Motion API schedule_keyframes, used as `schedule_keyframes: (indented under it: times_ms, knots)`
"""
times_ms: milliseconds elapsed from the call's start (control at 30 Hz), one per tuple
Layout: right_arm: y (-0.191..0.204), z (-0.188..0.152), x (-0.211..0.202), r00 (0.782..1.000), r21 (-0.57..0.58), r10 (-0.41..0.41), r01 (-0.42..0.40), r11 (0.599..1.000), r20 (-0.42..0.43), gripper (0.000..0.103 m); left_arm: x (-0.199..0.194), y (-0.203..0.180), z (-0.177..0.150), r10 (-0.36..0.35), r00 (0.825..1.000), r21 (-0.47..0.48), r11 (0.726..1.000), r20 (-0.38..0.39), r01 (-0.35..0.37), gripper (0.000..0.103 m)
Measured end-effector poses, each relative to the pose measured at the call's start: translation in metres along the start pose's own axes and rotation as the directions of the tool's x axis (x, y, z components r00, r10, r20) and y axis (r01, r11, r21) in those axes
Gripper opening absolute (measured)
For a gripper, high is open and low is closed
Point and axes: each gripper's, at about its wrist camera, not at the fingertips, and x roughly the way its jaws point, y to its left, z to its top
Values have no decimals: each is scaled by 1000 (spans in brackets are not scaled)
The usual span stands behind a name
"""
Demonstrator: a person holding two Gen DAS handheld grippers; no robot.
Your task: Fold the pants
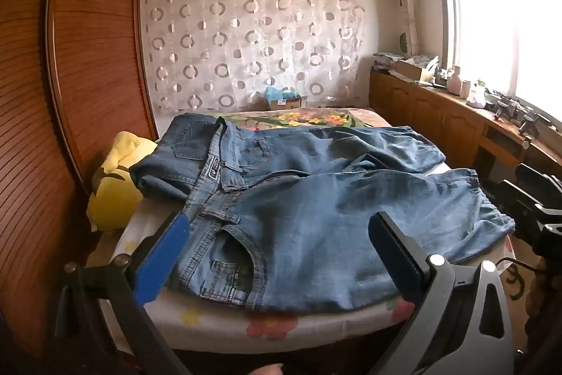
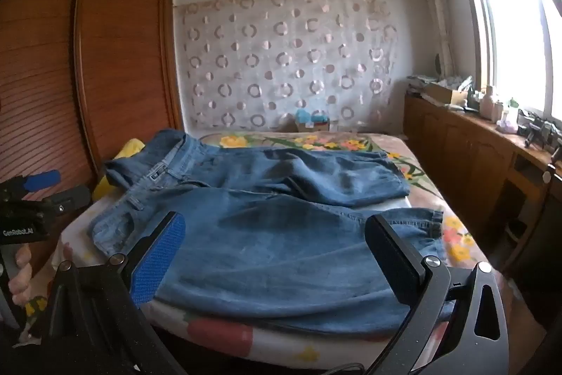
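Blue denim pants [image 1: 298, 199] lie spread across the bed [image 1: 224, 329], waistband at the left, both legs running to the right. They also show in the right wrist view [image 2: 267, 234]. My left gripper [image 1: 281, 234] is open and empty, hovering over the near leg by the front pocket. My right gripper [image 2: 274, 241] is open and empty, above the near leg closer to its hem. The left gripper's body shows at the left edge of the right wrist view [image 2: 31, 210], held in a hand.
A yellow plush toy [image 1: 116, 185] sits at the bed's left edge by the wooden wardrobe [image 1: 70, 76]. A wooden cabinet [image 1: 456, 122] with clutter runs along the right under the window. A small box [image 1: 284, 97] stands at the bed's far end.
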Motion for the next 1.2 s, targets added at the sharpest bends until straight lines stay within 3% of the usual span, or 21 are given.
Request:
schedule_keyframes:
  times_ms: [1200]
  knots:
    - [-1,1,-6,1000,12,1,-2,1000,21,103,1,-1,-4,9,1000,5,1000,6,-9,103]
